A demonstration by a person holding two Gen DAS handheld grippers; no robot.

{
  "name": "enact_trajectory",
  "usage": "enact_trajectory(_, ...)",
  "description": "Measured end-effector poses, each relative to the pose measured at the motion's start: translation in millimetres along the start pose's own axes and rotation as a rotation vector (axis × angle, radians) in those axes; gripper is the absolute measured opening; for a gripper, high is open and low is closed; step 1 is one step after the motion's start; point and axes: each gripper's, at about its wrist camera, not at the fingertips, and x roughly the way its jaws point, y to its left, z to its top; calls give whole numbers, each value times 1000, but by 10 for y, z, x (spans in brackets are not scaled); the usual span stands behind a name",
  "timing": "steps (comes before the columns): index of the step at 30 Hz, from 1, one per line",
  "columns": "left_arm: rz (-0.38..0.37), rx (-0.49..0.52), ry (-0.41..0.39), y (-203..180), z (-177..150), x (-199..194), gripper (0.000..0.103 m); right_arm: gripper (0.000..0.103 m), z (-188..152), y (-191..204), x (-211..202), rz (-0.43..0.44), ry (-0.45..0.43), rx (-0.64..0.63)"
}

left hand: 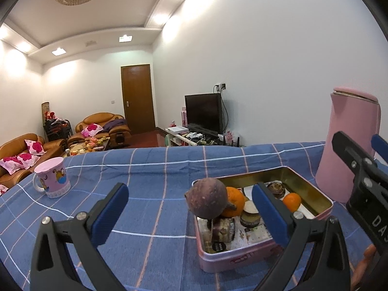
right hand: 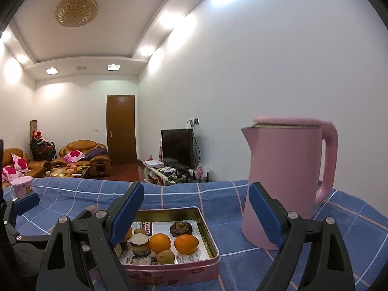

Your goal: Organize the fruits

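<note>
Fruit sits in an open, shallow pink rectangular metal tin (right hand: 169, 270) on a counter covered with a blue checked cloth (left hand: 150, 169). Inside the tin lie two round oranges (right hand: 160, 242) side by side, a small brownish round fruit (right hand: 165, 257) just in front of them, a few dark round items and some printed wrappers. In the left wrist view, a dull purple-brown round fruit (left hand: 207, 200) appears at the tin's near left corner, in front of another orange; whether it rests on the contents or the rim cannot be told. Left gripper (left hand: 189, 214) has its blue-padded fingers (left hand: 110, 215) spread wide and holds nothing; one finger stands over the tin. Right gripper (right hand: 196, 212) also has its fingers wide apart and empty, pointing across the tin toward a tall pink kettle (right hand: 286, 181) standing just beside it. A pink cartoon mug (left hand: 52, 178) stands well apart at the left. The oranges look firm, light and slightly slick, likely to roll, so they are probably best taken across their widest middle with gentle pressure. The purple-brown fruit seems harder-shelled and bulkier, needing a wide opening.
</note>
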Motion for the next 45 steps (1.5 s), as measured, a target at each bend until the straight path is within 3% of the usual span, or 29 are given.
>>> enact_trajectory(6,3,-15,13,21,2,13,103,89,0,79,-122,-12,-44,-38)
enact_trajectory(45,15,-20,18,84,6,37,103,90,24,53,-66,-9,-33,-34)
